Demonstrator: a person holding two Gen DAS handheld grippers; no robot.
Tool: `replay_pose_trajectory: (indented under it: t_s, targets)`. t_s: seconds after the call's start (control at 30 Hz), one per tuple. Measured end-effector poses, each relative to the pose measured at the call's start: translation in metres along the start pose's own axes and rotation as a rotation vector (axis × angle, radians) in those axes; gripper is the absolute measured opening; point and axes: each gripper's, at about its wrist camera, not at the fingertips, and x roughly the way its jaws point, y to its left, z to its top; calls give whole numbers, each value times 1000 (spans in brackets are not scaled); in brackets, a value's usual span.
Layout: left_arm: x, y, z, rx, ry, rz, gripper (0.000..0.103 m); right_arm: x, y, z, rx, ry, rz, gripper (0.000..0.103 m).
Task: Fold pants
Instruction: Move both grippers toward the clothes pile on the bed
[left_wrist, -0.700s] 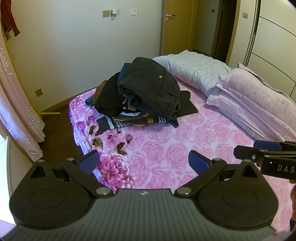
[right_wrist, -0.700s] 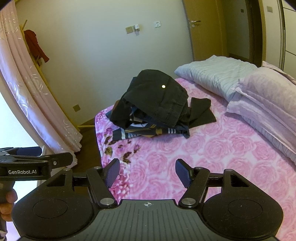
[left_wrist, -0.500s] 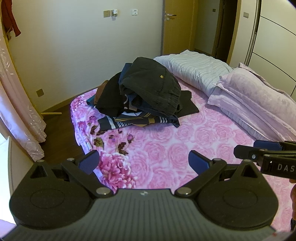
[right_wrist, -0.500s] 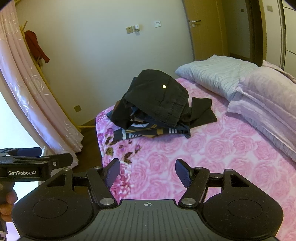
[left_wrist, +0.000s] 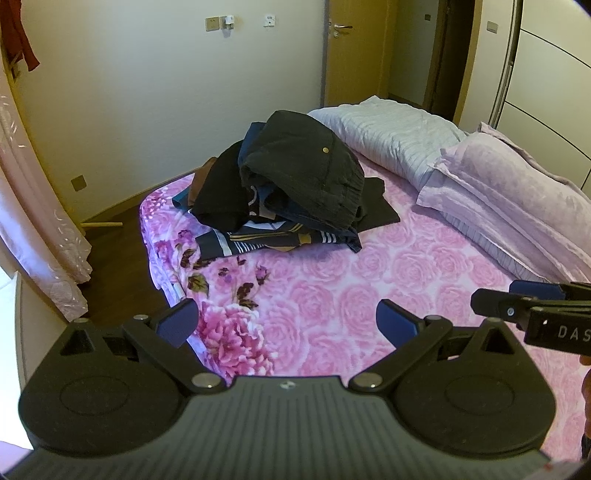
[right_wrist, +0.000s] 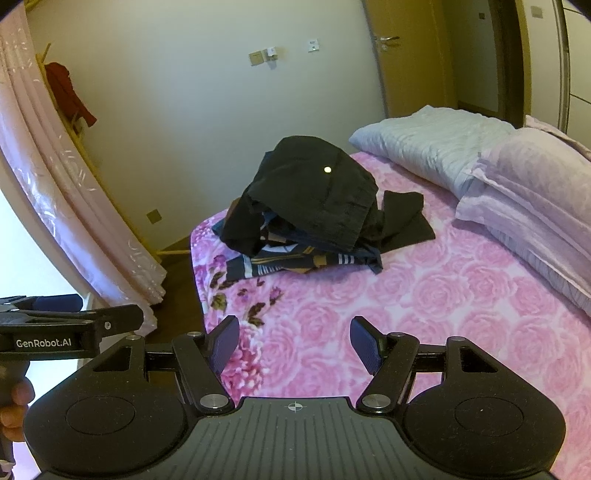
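Bedspread (left_wrist: 369, 295), pink and rosy, carries a clothes heap (left_wrist: 280, 206) topped by black pants (left_wrist: 310, 173) (soft, floppy, probably best pinched at the waistband near the button). Left gripper (left_wrist: 288, 321) and right gripper (right_wrist: 295, 339) hover well short, jaws wide, empty.

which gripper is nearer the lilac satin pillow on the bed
Right. The right gripper hovers over the pink rose-print bedspread, the lilac satin pillow ahead to its right. The left gripper is further left, above the bed's edge.
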Motion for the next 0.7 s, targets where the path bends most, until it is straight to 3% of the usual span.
replay_pose_trajectory:
  t_s: [0.4,0.7]
  targets:
    - [51,35,25,8,46,-7,101,37,0,14,30,0,-20,64]
    - [136,92,78,20,80,5,101,120,10,49,50,31,-81,63]
